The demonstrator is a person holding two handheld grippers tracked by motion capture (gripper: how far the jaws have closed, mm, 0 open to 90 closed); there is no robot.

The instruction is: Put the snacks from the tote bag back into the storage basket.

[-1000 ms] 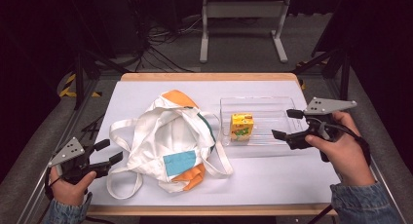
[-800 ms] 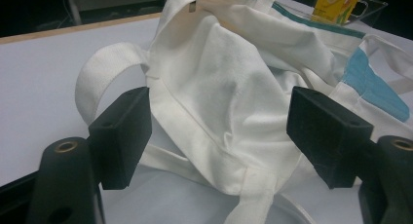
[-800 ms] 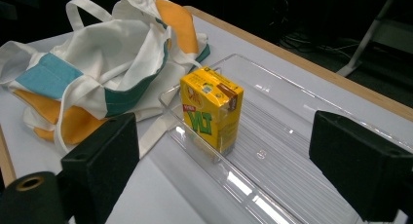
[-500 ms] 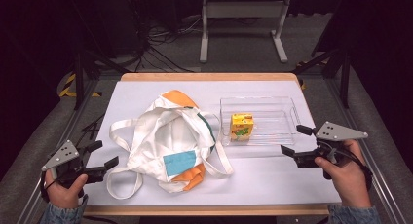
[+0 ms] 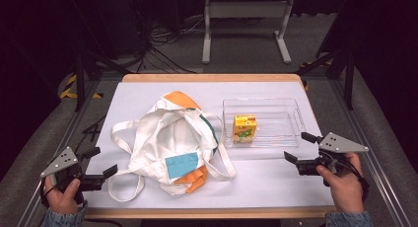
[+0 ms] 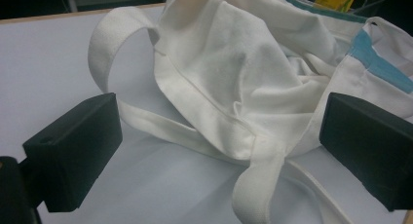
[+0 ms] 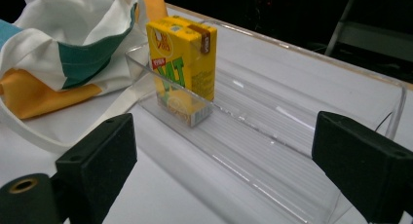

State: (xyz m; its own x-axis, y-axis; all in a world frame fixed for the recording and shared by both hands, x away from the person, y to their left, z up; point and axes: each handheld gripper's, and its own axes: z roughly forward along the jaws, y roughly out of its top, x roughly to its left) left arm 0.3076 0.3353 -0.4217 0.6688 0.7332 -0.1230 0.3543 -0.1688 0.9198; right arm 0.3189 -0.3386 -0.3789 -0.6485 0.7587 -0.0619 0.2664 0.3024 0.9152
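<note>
While both hands hang back at worktop's near edge, nothing is gripped. Left hand-held gripper (image 5: pixel 101 161) by near-left corner, jaws wide after just opening, bag strap between them but pads not touching it. Right hand-held gripper (image 5: pixel 298 147) near right edge, jaws wide, empty, pointed at clear tray (image 5: pixel 288 133). Yellow juice box (image 5: pixel 244 128) stands upright in tray's left end, probably unpacked from tote bag (image 5: pixel 170 143), which lies slumped mid-worktop, just beside tray.
</note>
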